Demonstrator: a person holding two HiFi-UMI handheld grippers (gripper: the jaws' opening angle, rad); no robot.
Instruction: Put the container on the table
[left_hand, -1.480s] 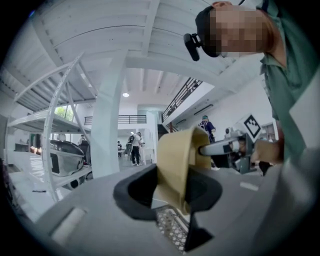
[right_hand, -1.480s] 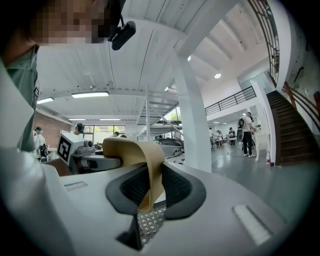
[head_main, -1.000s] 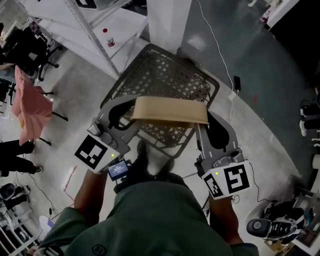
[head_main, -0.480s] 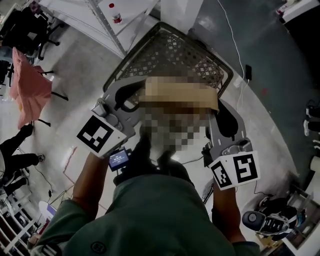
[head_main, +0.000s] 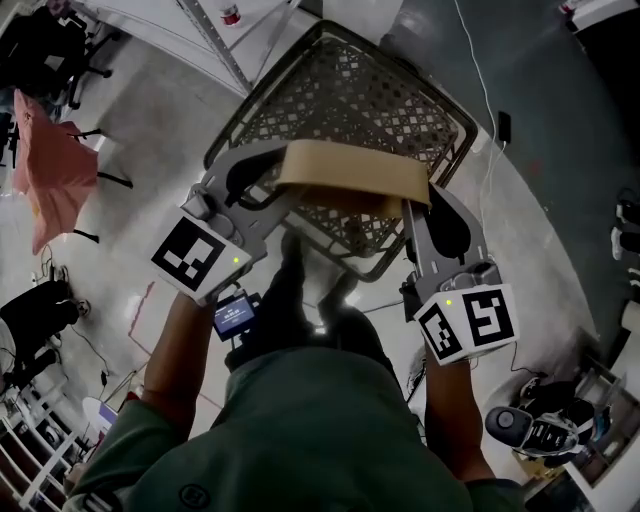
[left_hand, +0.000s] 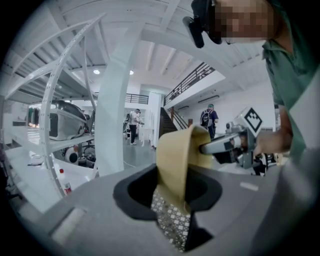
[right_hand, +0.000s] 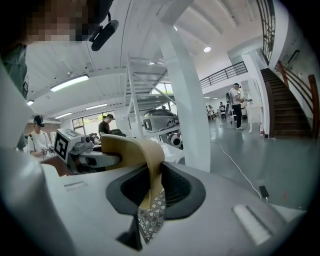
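The container is a dark lattice basket with a tan band along its near rim, held in the air above the grey floor. My left gripper is shut on the band's left end, my right gripper on its right end. In the left gripper view the tan band and a strip of lattice sit clamped between the jaws, with the other gripper beyond. The right gripper view shows the band pinched the same way.
A white shelving frame with a red-capped bottle stands beyond the basket at upper left. A white pillar rises close ahead. A cable trails over the floor at right. A pink cloth hangs at far left.
Both grippers have sunk together with the container still held between them. The grip on the tan band looks the same.
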